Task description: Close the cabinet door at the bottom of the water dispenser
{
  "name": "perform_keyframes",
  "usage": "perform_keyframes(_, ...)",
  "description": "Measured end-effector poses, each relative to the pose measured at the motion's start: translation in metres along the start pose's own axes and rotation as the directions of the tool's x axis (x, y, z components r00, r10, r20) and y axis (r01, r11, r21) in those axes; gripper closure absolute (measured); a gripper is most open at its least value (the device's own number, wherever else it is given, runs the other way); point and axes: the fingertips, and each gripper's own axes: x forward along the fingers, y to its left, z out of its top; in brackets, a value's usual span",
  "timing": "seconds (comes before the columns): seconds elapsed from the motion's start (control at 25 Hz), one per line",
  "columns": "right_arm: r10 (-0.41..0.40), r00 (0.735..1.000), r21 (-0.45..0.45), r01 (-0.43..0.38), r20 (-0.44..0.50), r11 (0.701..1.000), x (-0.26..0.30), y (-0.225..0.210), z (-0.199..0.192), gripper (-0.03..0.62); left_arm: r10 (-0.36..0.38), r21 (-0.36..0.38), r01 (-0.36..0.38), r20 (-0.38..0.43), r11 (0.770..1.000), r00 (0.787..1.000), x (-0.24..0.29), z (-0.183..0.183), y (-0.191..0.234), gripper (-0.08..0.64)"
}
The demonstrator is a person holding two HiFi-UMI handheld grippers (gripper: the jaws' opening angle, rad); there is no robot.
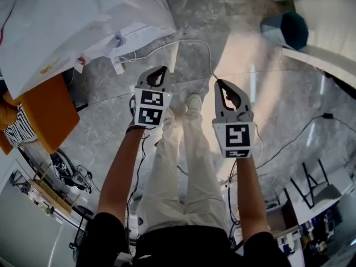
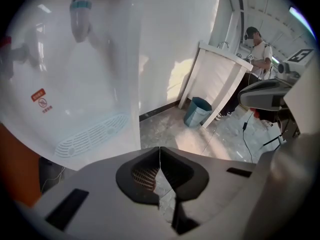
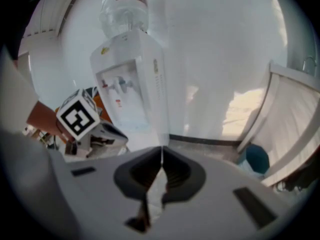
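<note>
Left hand-held gripper [image 1: 161,70] and right hand-held gripper [image 1: 220,83], matte grey plastic with ribbed dark pads, are both clenched on nothing, held side by side on outstretched forearms and angled down over the glossy marble floor [image 1: 278,93]. Ahead to the left stands the water dispenser [image 3: 131,79], smooth white plastic with a clear bottle [image 3: 122,6] on top and an oval slotted grille [image 2: 90,134]; its bottom door is hidden.

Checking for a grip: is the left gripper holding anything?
No, the left gripper is shut, its fingers together on nothing.
</note>
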Motion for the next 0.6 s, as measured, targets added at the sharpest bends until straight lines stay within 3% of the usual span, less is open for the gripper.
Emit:
perform_keyframes(0.32,0.029,0.999,0.049,-0.03,0.015,0.998,-0.042,0.022,0.039,0.558,-0.006,-0.043,0.009,0.066,0.999,0.998,-0.084,0.019,-0.004,0.549)
perform_keyframes(0.6,0.024,0.999,0.095,-0.028,0.047,0.995,-0.076,0.031,0.083,0.558,-0.009,-0.07,0.021,0.17,0.997,0.985,-0.148,0.063,-0.013,0.549)
